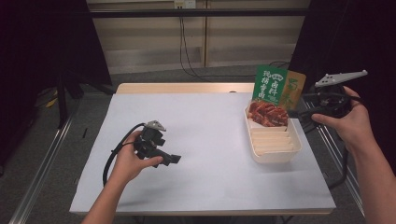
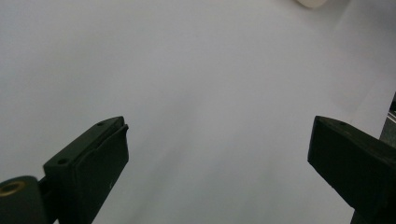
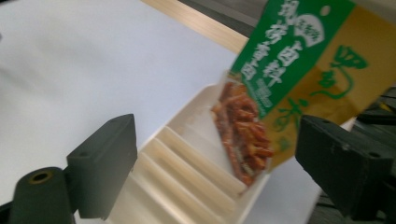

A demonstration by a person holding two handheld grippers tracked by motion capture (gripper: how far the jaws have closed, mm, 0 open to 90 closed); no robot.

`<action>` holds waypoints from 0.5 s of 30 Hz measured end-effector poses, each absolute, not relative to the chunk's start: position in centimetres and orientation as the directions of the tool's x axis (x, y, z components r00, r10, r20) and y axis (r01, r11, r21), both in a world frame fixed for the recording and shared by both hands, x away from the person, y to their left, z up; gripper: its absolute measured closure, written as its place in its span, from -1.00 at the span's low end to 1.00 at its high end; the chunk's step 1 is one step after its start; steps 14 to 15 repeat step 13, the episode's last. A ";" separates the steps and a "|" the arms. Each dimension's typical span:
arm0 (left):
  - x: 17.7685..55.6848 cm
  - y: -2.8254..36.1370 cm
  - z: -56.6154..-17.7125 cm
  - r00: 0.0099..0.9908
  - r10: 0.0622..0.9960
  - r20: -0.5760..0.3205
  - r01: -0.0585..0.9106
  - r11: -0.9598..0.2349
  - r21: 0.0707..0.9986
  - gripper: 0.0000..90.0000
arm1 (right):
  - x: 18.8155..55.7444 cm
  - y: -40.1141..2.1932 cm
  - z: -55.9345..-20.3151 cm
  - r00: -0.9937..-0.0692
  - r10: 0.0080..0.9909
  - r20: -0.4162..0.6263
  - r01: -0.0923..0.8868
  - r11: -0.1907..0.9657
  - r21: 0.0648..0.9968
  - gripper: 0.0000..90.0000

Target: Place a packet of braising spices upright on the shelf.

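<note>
Standing at the far right of the white-covered bench (image 1: 205, 140) was a cream rack (image 1: 273, 137) with slotted dividers; a green-and-yellow snack packet (image 1: 275, 91), printed with red food strips, sat upright in the rack's farthest slot, leaning against its back end; the nearer slots held nothing. Left tongs (image 1: 170, 158): held low over the bench's left-centre area by the left hand (image 1: 128, 161), well apart from the rack; jaws spread wide in the left gripper view, with bare white surface between them and a cream edge (image 2: 313, 2) at the top of that view; black cable looping back past the wrist. Right tongs (image 1: 299, 113): held in the right hand (image 1: 348, 119) off the bench's right edge, just beside the packet, pointing toward it; jaws spread wide in the right gripper view, gripping nothing, the packet (image 3: 299, 70) and rack (image 3: 187, 172) lying beyond them; grey three-cornered plate (image 1: 341, 78) on top.
</note>
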State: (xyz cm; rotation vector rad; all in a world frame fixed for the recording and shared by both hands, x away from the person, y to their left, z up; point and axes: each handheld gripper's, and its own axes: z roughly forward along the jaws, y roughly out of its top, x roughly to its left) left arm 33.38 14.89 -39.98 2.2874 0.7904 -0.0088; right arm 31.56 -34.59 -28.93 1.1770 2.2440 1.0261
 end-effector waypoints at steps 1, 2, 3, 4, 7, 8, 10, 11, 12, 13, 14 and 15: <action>33.3 14.9 -40.1 0.808 0.543 -0.227 0.548 -0.555 0.626 -0.89 | 31.2 -34.4 -29.1 -0.564 0.826 -0.011 0.531 0.372 0.761 -0.70; 33.3 14.9 -40.1 0.808 0.542 -0.231 0.550 -0.553 0.626 -0.89 | 31.0 -34.1 -29.3 -0.565 0.825 -0.023 0.528 0.382 0.758 -0.70; 33.3 15.0 -40.2 0.808 0.543 -0.230 0.550 -0.553 0.626 -0.89 | 30.8 -33.8 -29.4 -0.571 0.820 -0.039 0.521 0.399 0.755 -0.70; 33.3 15.0 -40.2 0.805 0.545 -0.233 0.555 -0.555 0.620 -0.89 | 30.6 -33.4 -29.6 -0.583 0.811 -0.052 0.507 0.413 0.757 -0.70; 33.4 15.2 -40.3 0.808 0.542 -0.232 0.552 -0.557 0.621 -0.89 | 30.2 -32.7 -30.1 -0.596 0.802 -0.037 0.505 0.409 0.760 -0.71; 33.4 15.2 -40.3 0.806 0.545 -0.231 0.553 -0.553 0.623 -0.89 | 30.0 -32.4 -30.3 -0.598 0.801 -0.032 0.501 0.405 0.764 -0.71; 33.4 15.3 -40.3 0.807 0.543 -0.230 0.550 -0.552 0.627 -0.89 | 29.9 -32.2 -30.5 -0.601 0.799 -0.023 0.507 0.403 0.762 -0.72; 33.4 15.4 -40.2 0.805 0.546 -0.232 0.554 -0.553 0.622 -0.89 | 29.8 -32.1 -30.5 -0.595 0.803 -0.029 0.511 0.405 0.758 -0.72; 33.4 15.5 -40.2 0.807 0.543 -0.231 0.550 -0.552 0.627 -0.89 | 29.7 -32.0 -30.6 -0.599 0.799 -0.044 0.501 0.417 0.758 -0.72; 33.4 15.5 -40.3 0.804 0.547 -0.234 0.555 -0.546 0.628 -0.89 | 29.6 -31.9 -30.7 -0.601 0.797 -0.049 0.497 0.421 0.759 -0.72; 33.4 15.5 -40.3 0.804 0.547 -0.234 0.555 -0.546 0.628 -0.89 | 29.6 -31.9 -30.7 -0.601 0.797 -0.049 0.497 0.421 0.759 -0.72; 33.4 15.5 -40.3 0.804 0.547 -0.234 0.555 -0.546 0.628 -0.89 | 29.6 -31.9 -30.7 -0.601 0.797 -0.049 0.497 0.421 0.759 -0.72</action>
